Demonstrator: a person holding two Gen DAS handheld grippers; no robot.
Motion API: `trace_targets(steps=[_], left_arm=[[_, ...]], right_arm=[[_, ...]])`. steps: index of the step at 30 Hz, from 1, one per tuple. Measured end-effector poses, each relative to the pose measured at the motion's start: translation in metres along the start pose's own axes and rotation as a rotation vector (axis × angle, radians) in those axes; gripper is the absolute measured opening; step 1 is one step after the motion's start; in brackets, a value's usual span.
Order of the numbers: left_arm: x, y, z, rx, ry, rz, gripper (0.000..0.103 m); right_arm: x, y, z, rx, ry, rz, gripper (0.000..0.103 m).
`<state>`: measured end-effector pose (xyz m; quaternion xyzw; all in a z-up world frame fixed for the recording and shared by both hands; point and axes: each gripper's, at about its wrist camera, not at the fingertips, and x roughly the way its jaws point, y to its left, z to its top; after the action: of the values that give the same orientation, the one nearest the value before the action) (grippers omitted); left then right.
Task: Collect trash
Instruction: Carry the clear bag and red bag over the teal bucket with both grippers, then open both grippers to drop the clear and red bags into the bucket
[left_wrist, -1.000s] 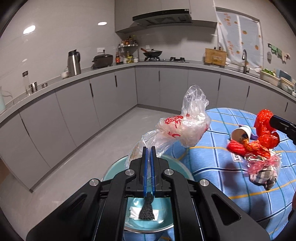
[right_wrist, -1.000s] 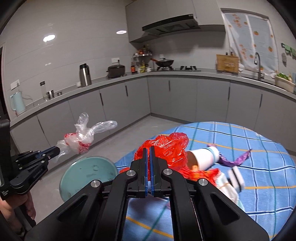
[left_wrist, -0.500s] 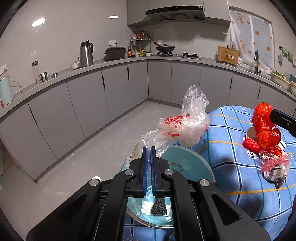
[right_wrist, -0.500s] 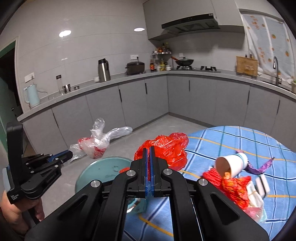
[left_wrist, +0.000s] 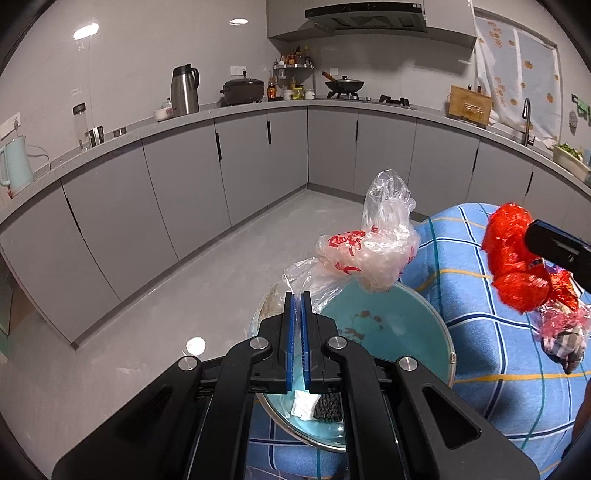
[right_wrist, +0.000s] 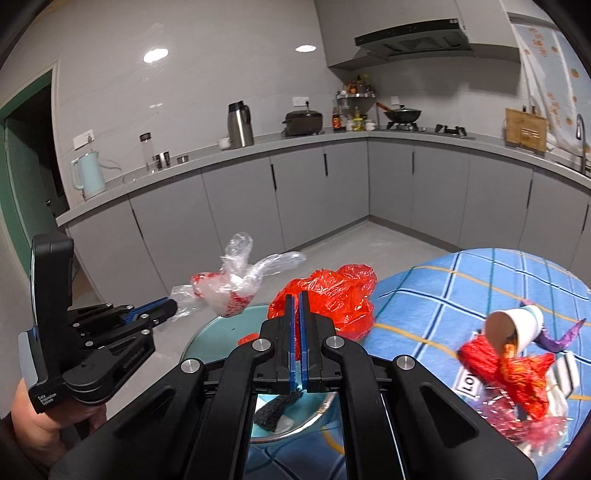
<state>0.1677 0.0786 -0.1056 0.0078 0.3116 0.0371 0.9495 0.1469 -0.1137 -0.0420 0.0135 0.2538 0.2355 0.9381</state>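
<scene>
My left gripper (left_wrist: 296, 299) is shut on the tail of a clear plastic bag with red print (left_wrist: 369, 254), which hangs above the teal basin (left_wrist: 413, 325). In the right wrist view that left gripper (right_wrist: 168, 306) shows at the left with the clear bag (right_wrist: 232, 291) sticking out of it. My right gripper (right_wrist: 296, 299) is shut on a crumpled red plastic bag (right_wrist: 332, 291), held over the basin's rim (right_wrist: 207, 332). From the left wrist view the red bag (left_wrist: 513, 266) hangs at the right. More trash (right_wrist: 513, 373) lies on the blue checked tablecloth (right_wrist: 461, 291): a tipped paper cup (right_wrist: 517, 326), red wrappers, a purple scrap.
A white tissue and a dark mesh scrap (left_wrist: 327, 404) lie in the basin. Grey kitchen cabinets (left_wrist: 184, 184) run round the room behind a bare grey floor (left_wrist: 184, 295). A hand (right_wrist: 33, 424) holds the left gripper's handle.
Both grippers have swung leftward, bags still held. The trash pile has slid to the right in both views, and the basin now lies nearer under the two bags.
</scene>
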Motion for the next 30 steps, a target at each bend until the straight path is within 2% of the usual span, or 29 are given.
trace_targets(steps=[10, 20, 24, 25, 26, 27, 28, 30], left_arm=[[0.020, 0.004, -0.008, -0.026, 0.043, -0.003, 0.004], [0.040, -0.001, -0.017, -0.032, 0.085, -0.033, 0.004], [0.046, -0.004, -0.022, -0.028, 0.102, -0.043, 0.008], [0.047, -0.005, -0.023, -0.024, 0.109, -0.045, 0.010], [0.047, -0.005, -0.024, -0.024, 0.108, -0.041, 0.021], [0.047, -0.005, -0.024, -0.023, 0.105, -0.037, 0.031], [0.046, -0.004, -0.025, -0.020, 0.102, -0.033, 0.045], [0.045, -0.004, -0.025, -0.017, 0.099, -0.029, 0.046]], right_arm=[[0.033, 0.022, -0.016, -0.038, 0.063, 0.064, 0.003], [0.063, 0.024, -0.032, -0.048, 0.124, 0.080, 0.003], [0.072, 0.024, -0.040, -0.067, 0.141, 0.069, 0.003], [0.072, 0.024, -0.041, -0.069, 0.139, 0.062, 0.007], [0.073, 0.023, -0.042, -0.068, 0.138, 0.060, 0.020], [0.074, 0.020, -0.043, -0.059, 0.141, 0.062, 0.028], [0.074, 0.018, -0.045, -0.054, 0.141, 0.057, 0.032], [0.073, 0.015, -0.047, -0.050, 0.141, 0.049, 0.032]])
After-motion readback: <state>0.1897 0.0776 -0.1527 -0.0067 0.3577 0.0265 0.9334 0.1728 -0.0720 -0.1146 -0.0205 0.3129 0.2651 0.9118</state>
